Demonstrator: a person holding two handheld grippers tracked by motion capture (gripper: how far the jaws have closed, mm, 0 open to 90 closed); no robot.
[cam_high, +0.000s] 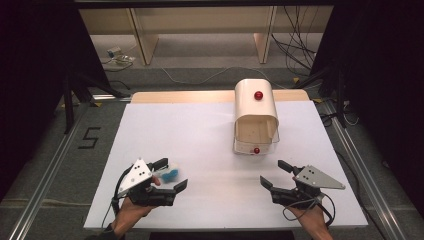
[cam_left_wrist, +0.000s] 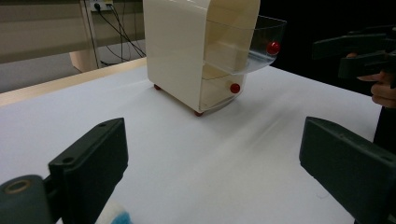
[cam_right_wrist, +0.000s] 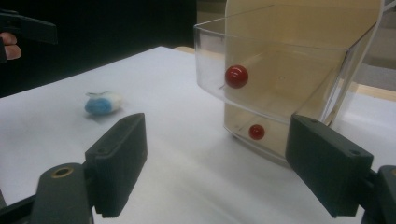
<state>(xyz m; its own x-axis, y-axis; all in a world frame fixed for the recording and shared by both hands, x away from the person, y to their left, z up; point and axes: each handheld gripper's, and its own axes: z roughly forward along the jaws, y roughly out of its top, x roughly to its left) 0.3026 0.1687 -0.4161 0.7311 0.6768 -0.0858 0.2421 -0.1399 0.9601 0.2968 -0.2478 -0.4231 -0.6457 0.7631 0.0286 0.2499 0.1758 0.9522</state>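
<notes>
Wide-open, empty left gripper (cam_high: 168, 175) brackets a small blue-and-white soft toy (cam_high: 168, 173) well left of the cream two-drawer cabinet (cam_high: 256, 116); likely light, squashy, best pinched mid-body.

A cream cabinet (cam_high: 256, 107) with clear drawers and red knobs (cam_high: 258, 95) stands at twelve o'clock on the white table (cam_high: 200, 135). At eight o'clock lies a blue-and-white toy (cam_high: 169, 173), beside black-jawed grippers.

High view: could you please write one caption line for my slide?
Two open grippers, left and right, rest on a white table; blue-white object by the left; cream drawer box behind.
</notes>
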